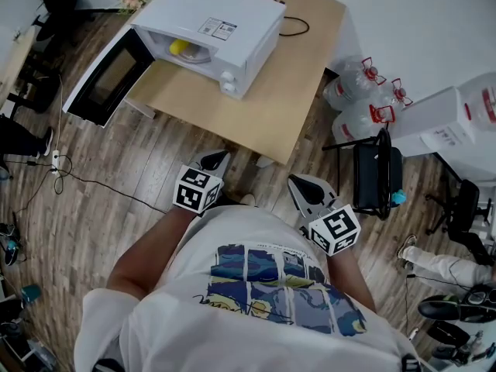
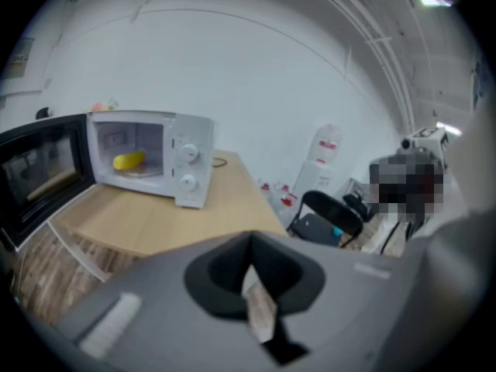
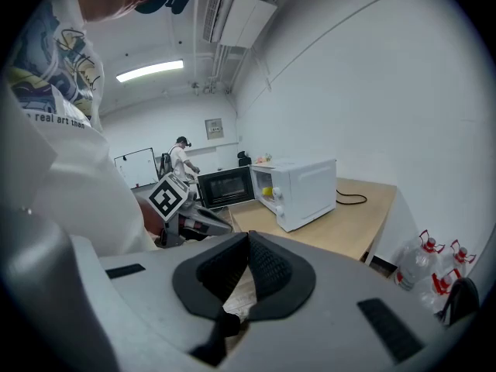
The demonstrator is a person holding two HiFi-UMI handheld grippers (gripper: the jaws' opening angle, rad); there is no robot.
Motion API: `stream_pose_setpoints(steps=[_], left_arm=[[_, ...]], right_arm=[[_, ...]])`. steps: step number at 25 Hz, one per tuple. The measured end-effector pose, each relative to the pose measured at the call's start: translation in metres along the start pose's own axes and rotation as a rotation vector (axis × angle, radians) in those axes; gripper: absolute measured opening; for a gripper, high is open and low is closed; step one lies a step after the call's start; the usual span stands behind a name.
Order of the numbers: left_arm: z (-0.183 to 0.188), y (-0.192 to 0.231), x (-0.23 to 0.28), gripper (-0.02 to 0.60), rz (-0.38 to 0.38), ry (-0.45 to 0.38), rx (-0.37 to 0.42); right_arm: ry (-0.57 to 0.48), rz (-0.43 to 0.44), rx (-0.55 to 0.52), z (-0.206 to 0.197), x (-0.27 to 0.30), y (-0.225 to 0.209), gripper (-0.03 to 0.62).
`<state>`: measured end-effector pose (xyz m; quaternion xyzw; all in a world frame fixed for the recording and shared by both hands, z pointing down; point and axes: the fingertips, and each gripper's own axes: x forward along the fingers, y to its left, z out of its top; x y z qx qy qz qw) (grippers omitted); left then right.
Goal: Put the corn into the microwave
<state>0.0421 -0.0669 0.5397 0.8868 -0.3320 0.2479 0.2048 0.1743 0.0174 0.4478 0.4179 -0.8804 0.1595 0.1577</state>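
Observation:
The yellow corn [image 1: 179, 47] lies inside the white microwave [image 1: 232, 22], which stands on the wooden table [image 1: 263, 115] with its door [image 1: 105, 76] swung wide open. In the left gripper view the corn [image 2: 129, 160] rests on the turntable in the lit cavity. The right gripper view shows the corn [image 3: 266, 191] as a small yellow spot inside the microwave [image 3: 306, 188]. My left gripper [image 1: 217, 160] and right gripper [image 1: 301, 183] hang close to my body, short of the table's near edge. Both are shut with nothing between the jaws.
Several large water bottles [image 1: 364, 99] stand to the right of the table. A black folding chair [image 1: 378, 173] is beside them. A black cable [image 1: 291, 25] lies on the table behind the microwave. Cords [image 1: 70, 177] trail over the wood floor at the left.

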Motion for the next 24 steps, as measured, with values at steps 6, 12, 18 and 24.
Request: stream_pose_setpoints(steps=[6,12,18,24], left_arm=[[-0.001,-0.001,-0.004,0.009,0.001,-0.004,0.0],[-0.006,-0.003,-0.006,0.009,-0.003,-0.006,0.0],[-0.009,-0.001,-0.011,0.009,0.0,-0.011,-0.003],[-0.009,0.001,-0.014,0.009,0.001,-0.017,-0.004]], right_arm=[[0.0,-0.007,-0.017,0.002,-0.003,0.004,0.011],[0.007,-0.011,-0.015,-0.003,-0.005,0.01,0.009],[0.013,-0.011,-0.029,-0.003,-0.005,0.014,0.011],[0.024,-0.009,-0.05,-0.001,-0.001,0.018,0.009]])
